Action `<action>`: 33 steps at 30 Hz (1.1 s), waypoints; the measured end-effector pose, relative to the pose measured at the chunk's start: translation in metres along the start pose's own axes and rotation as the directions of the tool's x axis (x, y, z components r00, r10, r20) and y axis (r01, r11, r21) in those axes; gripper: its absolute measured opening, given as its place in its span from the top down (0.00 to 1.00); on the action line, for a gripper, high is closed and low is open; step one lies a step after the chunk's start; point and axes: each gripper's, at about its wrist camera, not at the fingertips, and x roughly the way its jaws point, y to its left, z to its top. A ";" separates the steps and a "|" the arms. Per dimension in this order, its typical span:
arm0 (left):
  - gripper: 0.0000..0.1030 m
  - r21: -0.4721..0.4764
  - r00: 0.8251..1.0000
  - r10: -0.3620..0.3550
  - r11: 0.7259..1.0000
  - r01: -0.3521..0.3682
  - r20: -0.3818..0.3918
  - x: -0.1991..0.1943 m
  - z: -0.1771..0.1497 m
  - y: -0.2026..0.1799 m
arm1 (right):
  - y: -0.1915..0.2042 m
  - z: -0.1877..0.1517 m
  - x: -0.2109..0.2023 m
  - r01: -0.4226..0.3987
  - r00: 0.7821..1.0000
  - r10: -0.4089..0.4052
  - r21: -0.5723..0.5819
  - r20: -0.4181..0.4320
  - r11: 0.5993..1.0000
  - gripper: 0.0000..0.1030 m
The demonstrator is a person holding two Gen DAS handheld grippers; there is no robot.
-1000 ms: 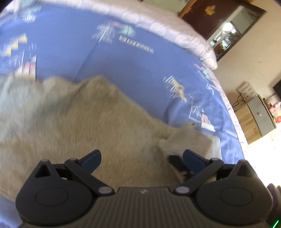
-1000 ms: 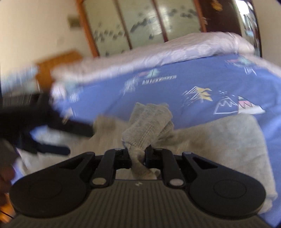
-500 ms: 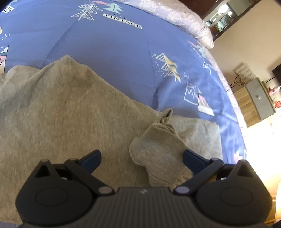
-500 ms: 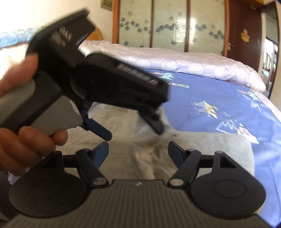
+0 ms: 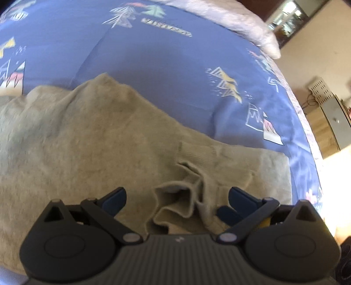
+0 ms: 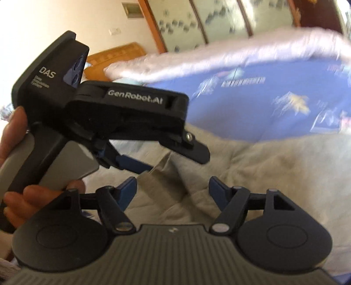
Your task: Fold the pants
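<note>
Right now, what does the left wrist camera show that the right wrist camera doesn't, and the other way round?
Only the left wrist view shows the grey cabinet beside the bed and the bunched ribbed cuff between its own open tongs. Only the right wrist view shows the person's hand holding the other black tool, the frosted wardrobe doors, and the right tongs, open. Both show the beige knit pants on the blue printed bedcover.
</note>
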 end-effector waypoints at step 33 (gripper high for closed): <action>0.75 0.050 0.992 0.117 0.992 -0.119 0.052 -0.002 -0.020 0.029 | -0.112 -0.040 -0.091 0.300 0.943 -0.331 0.474 -0.019 0.828 0.75</action>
